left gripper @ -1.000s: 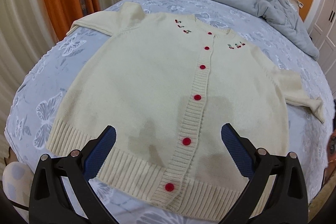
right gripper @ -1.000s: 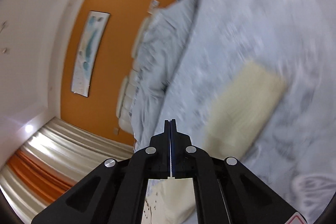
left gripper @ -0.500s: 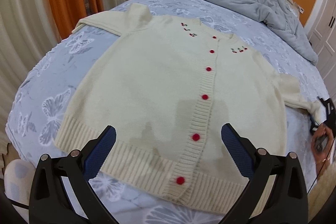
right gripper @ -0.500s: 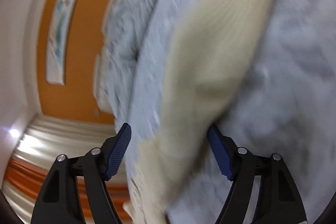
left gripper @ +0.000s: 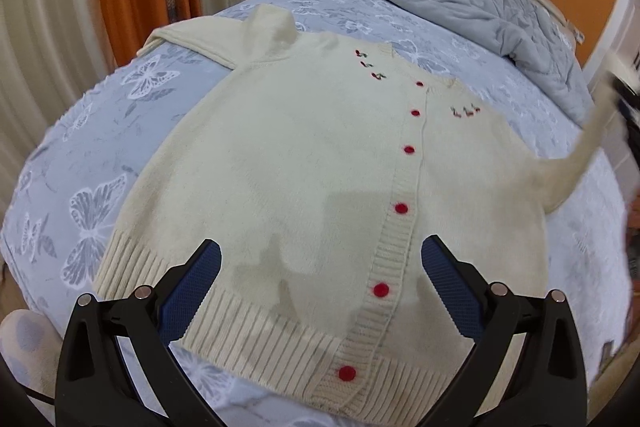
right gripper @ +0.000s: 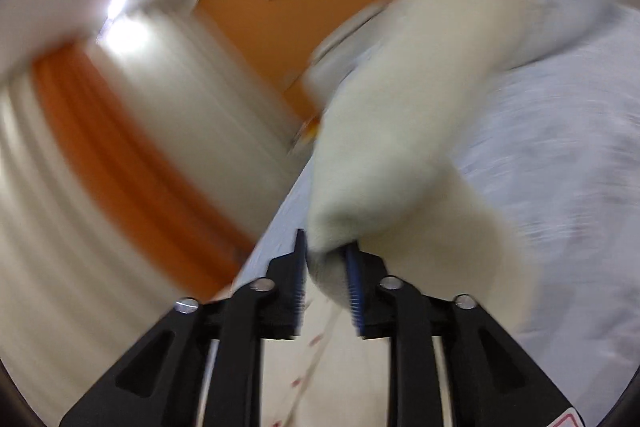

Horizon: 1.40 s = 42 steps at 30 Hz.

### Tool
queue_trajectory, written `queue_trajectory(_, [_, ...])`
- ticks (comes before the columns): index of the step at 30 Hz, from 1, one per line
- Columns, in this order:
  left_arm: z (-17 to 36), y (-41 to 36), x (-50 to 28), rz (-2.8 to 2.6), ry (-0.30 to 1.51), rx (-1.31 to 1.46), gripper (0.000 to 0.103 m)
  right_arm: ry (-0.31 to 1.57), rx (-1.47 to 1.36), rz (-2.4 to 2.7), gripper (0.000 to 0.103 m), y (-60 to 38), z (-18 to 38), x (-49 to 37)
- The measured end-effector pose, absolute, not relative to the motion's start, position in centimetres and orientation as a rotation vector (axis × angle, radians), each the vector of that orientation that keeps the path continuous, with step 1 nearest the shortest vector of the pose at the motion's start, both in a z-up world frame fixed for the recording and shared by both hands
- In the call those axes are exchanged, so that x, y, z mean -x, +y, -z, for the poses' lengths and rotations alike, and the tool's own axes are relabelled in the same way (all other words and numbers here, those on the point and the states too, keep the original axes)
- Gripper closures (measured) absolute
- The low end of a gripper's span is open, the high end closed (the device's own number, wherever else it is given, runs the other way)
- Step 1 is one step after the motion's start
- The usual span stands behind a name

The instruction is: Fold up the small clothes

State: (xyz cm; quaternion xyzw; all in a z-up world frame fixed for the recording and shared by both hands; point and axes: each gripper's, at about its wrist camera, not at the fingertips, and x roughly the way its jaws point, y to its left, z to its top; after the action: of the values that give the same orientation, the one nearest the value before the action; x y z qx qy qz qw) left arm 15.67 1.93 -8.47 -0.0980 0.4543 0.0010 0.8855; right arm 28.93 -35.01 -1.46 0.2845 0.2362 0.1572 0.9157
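Since the earlier frame the sleeve (right gripper: 404,131) has been lifted off the bed (left gripper: 120,99) by the right gripper (right gripper: 326,279), whose jaws are pinched on its cuff. The cardigan (left gripper: 304,167) is spread flat, buttoned, with nothing folded yet. Above its hem the left gripper (left gripper: 320,267) is held with jaws spread

left gripper (left gripper: 320,283): jaws spread wide, nothing between the blue pads, hovering above the cardigan (left gripper: 320,167) hem, pointing forward and down
left pads (left gripper: 192,287): both in view, clear of fabric
right gripper (right gripper: 326,279): jaws nearly closed, clamped on the cardigan's sleeve (right gripper: 400,131), which rises from them
right wrist: view rolled, heavy motion blur
right in left view: only a dark blur at the right edge
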Motion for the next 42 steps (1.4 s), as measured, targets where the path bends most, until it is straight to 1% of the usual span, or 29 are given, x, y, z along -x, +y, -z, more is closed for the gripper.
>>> queue_trajectory(2, [8.1,2.8,-16.7,0.017,0.946,0.259,0.005,0.555,-0.498,-0.351,0.065,-30.0,2.6,-30.5])
queue_trajectory(4, [7.5,3.7,-18.4,0.054,0.941,0.328,0.005,0.586,-0.510,-0.320,0.064,-28.6,4.3,-30.1])
queue_trajectory(5, [7.3,4.2,-19.6,0.071,0.937,0.364,0.005,0.599,-0.551,-0.284,0.059,-29.5,5.4,-29.2])
queue_trajectory(6, [7.2,4.5,-20.7,0.089,0.939,0.392,0.005,0.623,-0.576,-0.229,0.057,-30.3,6.6,-28.2])
queue_trajectory(10, [8.5,5.0,-27.9,0.120,0.965,0.512,0.005,0.769,-0.500,0.015,0.056,-33.3,10.8,-23.5])
queue_trajectory(13, [10.5,3.3,-33.3,0.091,0.986,0.495,0.005,0.832,-0.431,0.154,0.055,-33.9,13.0,-21.2])
queue_trajectory(15, [12.2,2.0,-36.1,0.057,1.014,0.479,0.005,0.857,-0.390,0.190,0.045,-34.2,14.4,-20.4])
queue_trajectory(16, [13.2,1.2,-37.5,0.055,1.029,0.468,0.006,0.875,-0.374,0.202,0.044,-34.5,14.9,-21.5])
queue_trajectory(18, [14.8,0.2,-39.3,0.021,1.059,0.423,0.019,0.916,-0.366,0.221,0.044,-34.9,16.2,-23.1])
queue_trajectory(19, [16.0,-0.3,-40.2,0.022,1.090,0.415,0.035,0.930,-0.383,0.209,0.044,-34.6,16.4,-24.2])
queue_trajectory(20, [16.6,-0.6,-40.7,0.005,1.101,0.408,0.038,0.941,-0.403,0.191,0.045,-34.9,17.1,-24.5])
queue_trajectory(21, [16.5,-0.7,-40.6,-0.014,1.064,0.388,0.040,0.943,-0.414,0.184,0.050,-35.0,17.4,-25.1])
queue_trajectory(22, [16.4,-0.9,-40.6,-0.018,1.042,0.364,0.053,0.937,-0.410,0.176,0.058,-34.7,17.2,-26.1])
queue_trajectory(23, [16.4,-1.3,-40.7,-0.009,1.032,0.343,0.068,0.938,-0.406,0.152,0.085,-34.6,17.2,-26.6])
queue_trajectory(24, [16.5,-1.6,-40.9,0.009,1.031,0.337,0.073,0.945,-0.398,0.153,0.087,-34.5,17.2,-27.2])
queue_trajectory(25, [16.4,-1.7,-40.8,0.028,1.015,0.353,0.083,0.930,-0.395,0.162,0.088,-34.7,16.9,-27.3])
queue_trajectory(26, [16.2,-1.6,-40.8,0.033,1.000,0.370,0.088,0.893,-0.404,0.182,0.090,-35.4,16.1,-27.0])
queue_trajectory(28, [15.4,-1.8,-40.8,0.062,0.967,0.393,0.089,0.833,-0.424,0.201,0.092,-36.5,14.1,-26.1])
queue_trajectory(31, [14.5,-3.5,-40.6,0.134,0.948,0.393,0.089,0.774,-0.361,0.238,0.092,-37.7,12.1,-24.8])
queue_trajectory(32, [14.8,-4.3,-40.5,0.147,0.952,0.379,0.089,0.777,-0.342,0.257,0.092,-38.2,12.3,-24.7])
queue_trajectory(34, [16.6,-6.0,-40.5,0.158,1.006,0.352,0.088,0.839,-0.354,0.303,0.092,-40.0,14.6,-25.2])
queue_trajectory(35, [17.7,-6.6,-40.3,0.154,1.025,0.334,0.087,0.913,-0.420,0.295,0.090,-41.4,17.1,-25.7])
queue_trajectory(36, [17.9,-6.8,-39.9,0.150,0.999,0.319,0.087,0.896,-0.474,0.270,0.089,-42.1,17.6,-25.2])
queue_trajectory(38, [17.2,-7.0,-39.0,0.158,0.978,0.272,0.083,0.900,-0.493,0.244,0.085,-42.1,16.4,-24.7])
queue_trajectory(39, [16.6,-6.5,-38.5,0.171,0.980,0.275,0.081,0.900,-0.475,0.241,0.080,-41.6,15.0,-23.8])
queue_trajectory(40, [15.7,-5.5,-37.5,0.185,0.970,0.286,0.075,0.882,-0.448,0.230,0.077,-40.8,13.7,-22.5])
queue_trajectory(41, [14.7,-3.8,-36.1,0.188,0.952,0.291,0.063,0.874,-0.429,0.215,0.066,-40.3,13.0,-21.5])
queue_trajectory(42, [14.3,-3.0,-35.1,0.186,0.945,0.287,0.057,0.885,-0.406,0.190,0.053,-39.2,12.2,-19.6])
